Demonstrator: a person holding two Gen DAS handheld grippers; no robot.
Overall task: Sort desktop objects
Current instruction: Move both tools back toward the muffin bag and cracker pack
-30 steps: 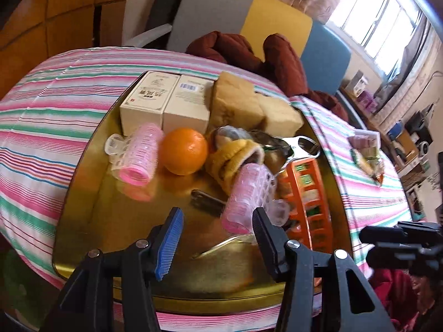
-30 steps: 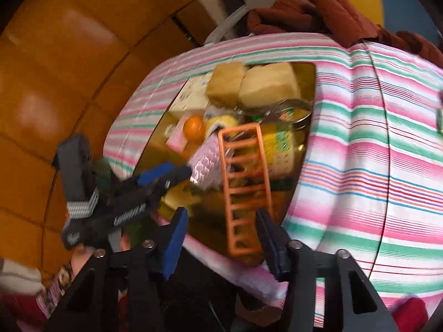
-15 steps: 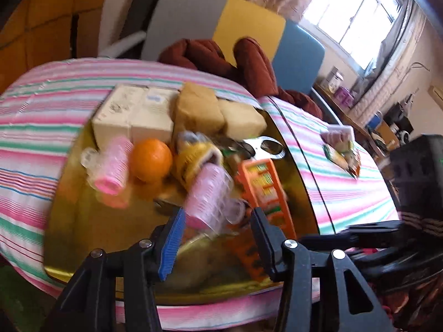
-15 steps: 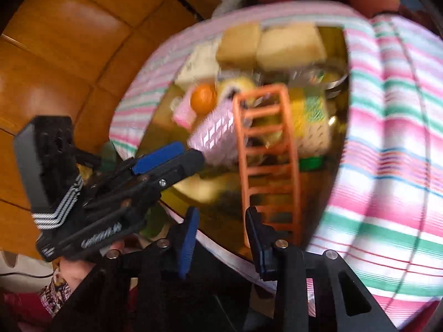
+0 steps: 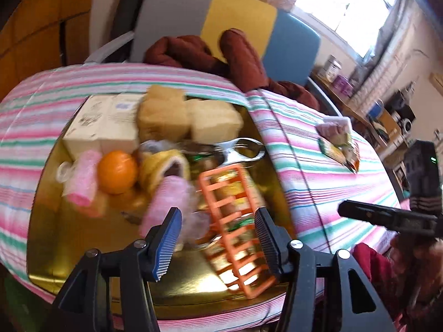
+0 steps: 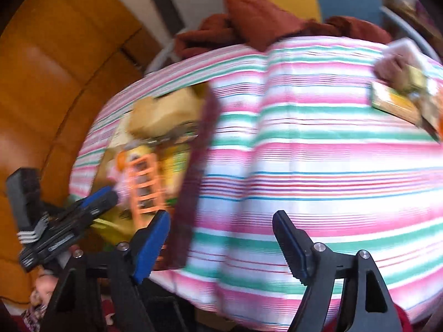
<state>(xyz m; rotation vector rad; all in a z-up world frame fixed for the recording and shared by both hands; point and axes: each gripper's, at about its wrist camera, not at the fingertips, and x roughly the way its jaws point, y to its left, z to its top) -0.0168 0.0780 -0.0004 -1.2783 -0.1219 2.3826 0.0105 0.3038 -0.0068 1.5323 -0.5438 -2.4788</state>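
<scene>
A lived-in home room: striped tablecloth (image 5: 318, 171), colour-block chair (image 5: 235, 25), curtained window (image 5: 346, 2), cluttered shelf (image 5: 387, 116).

The left wrist view looks steeply down over its tongs (image 5: 217, 238) at the near edge of the gold tray (image 5: 55, 249), close. The right wrist view faces the striped bench (image 6: 318, 152) further right. Both share the tray and the orange rack (image 5: 235, 221).

two pink hair rollers (image 5: 83, 182), one orange (image 5: 117, 172), two white boxes (image 5: 88, 124), two sponges (image 5: 163, 116), one orange rack (image 5: 235, 221)
</scene>
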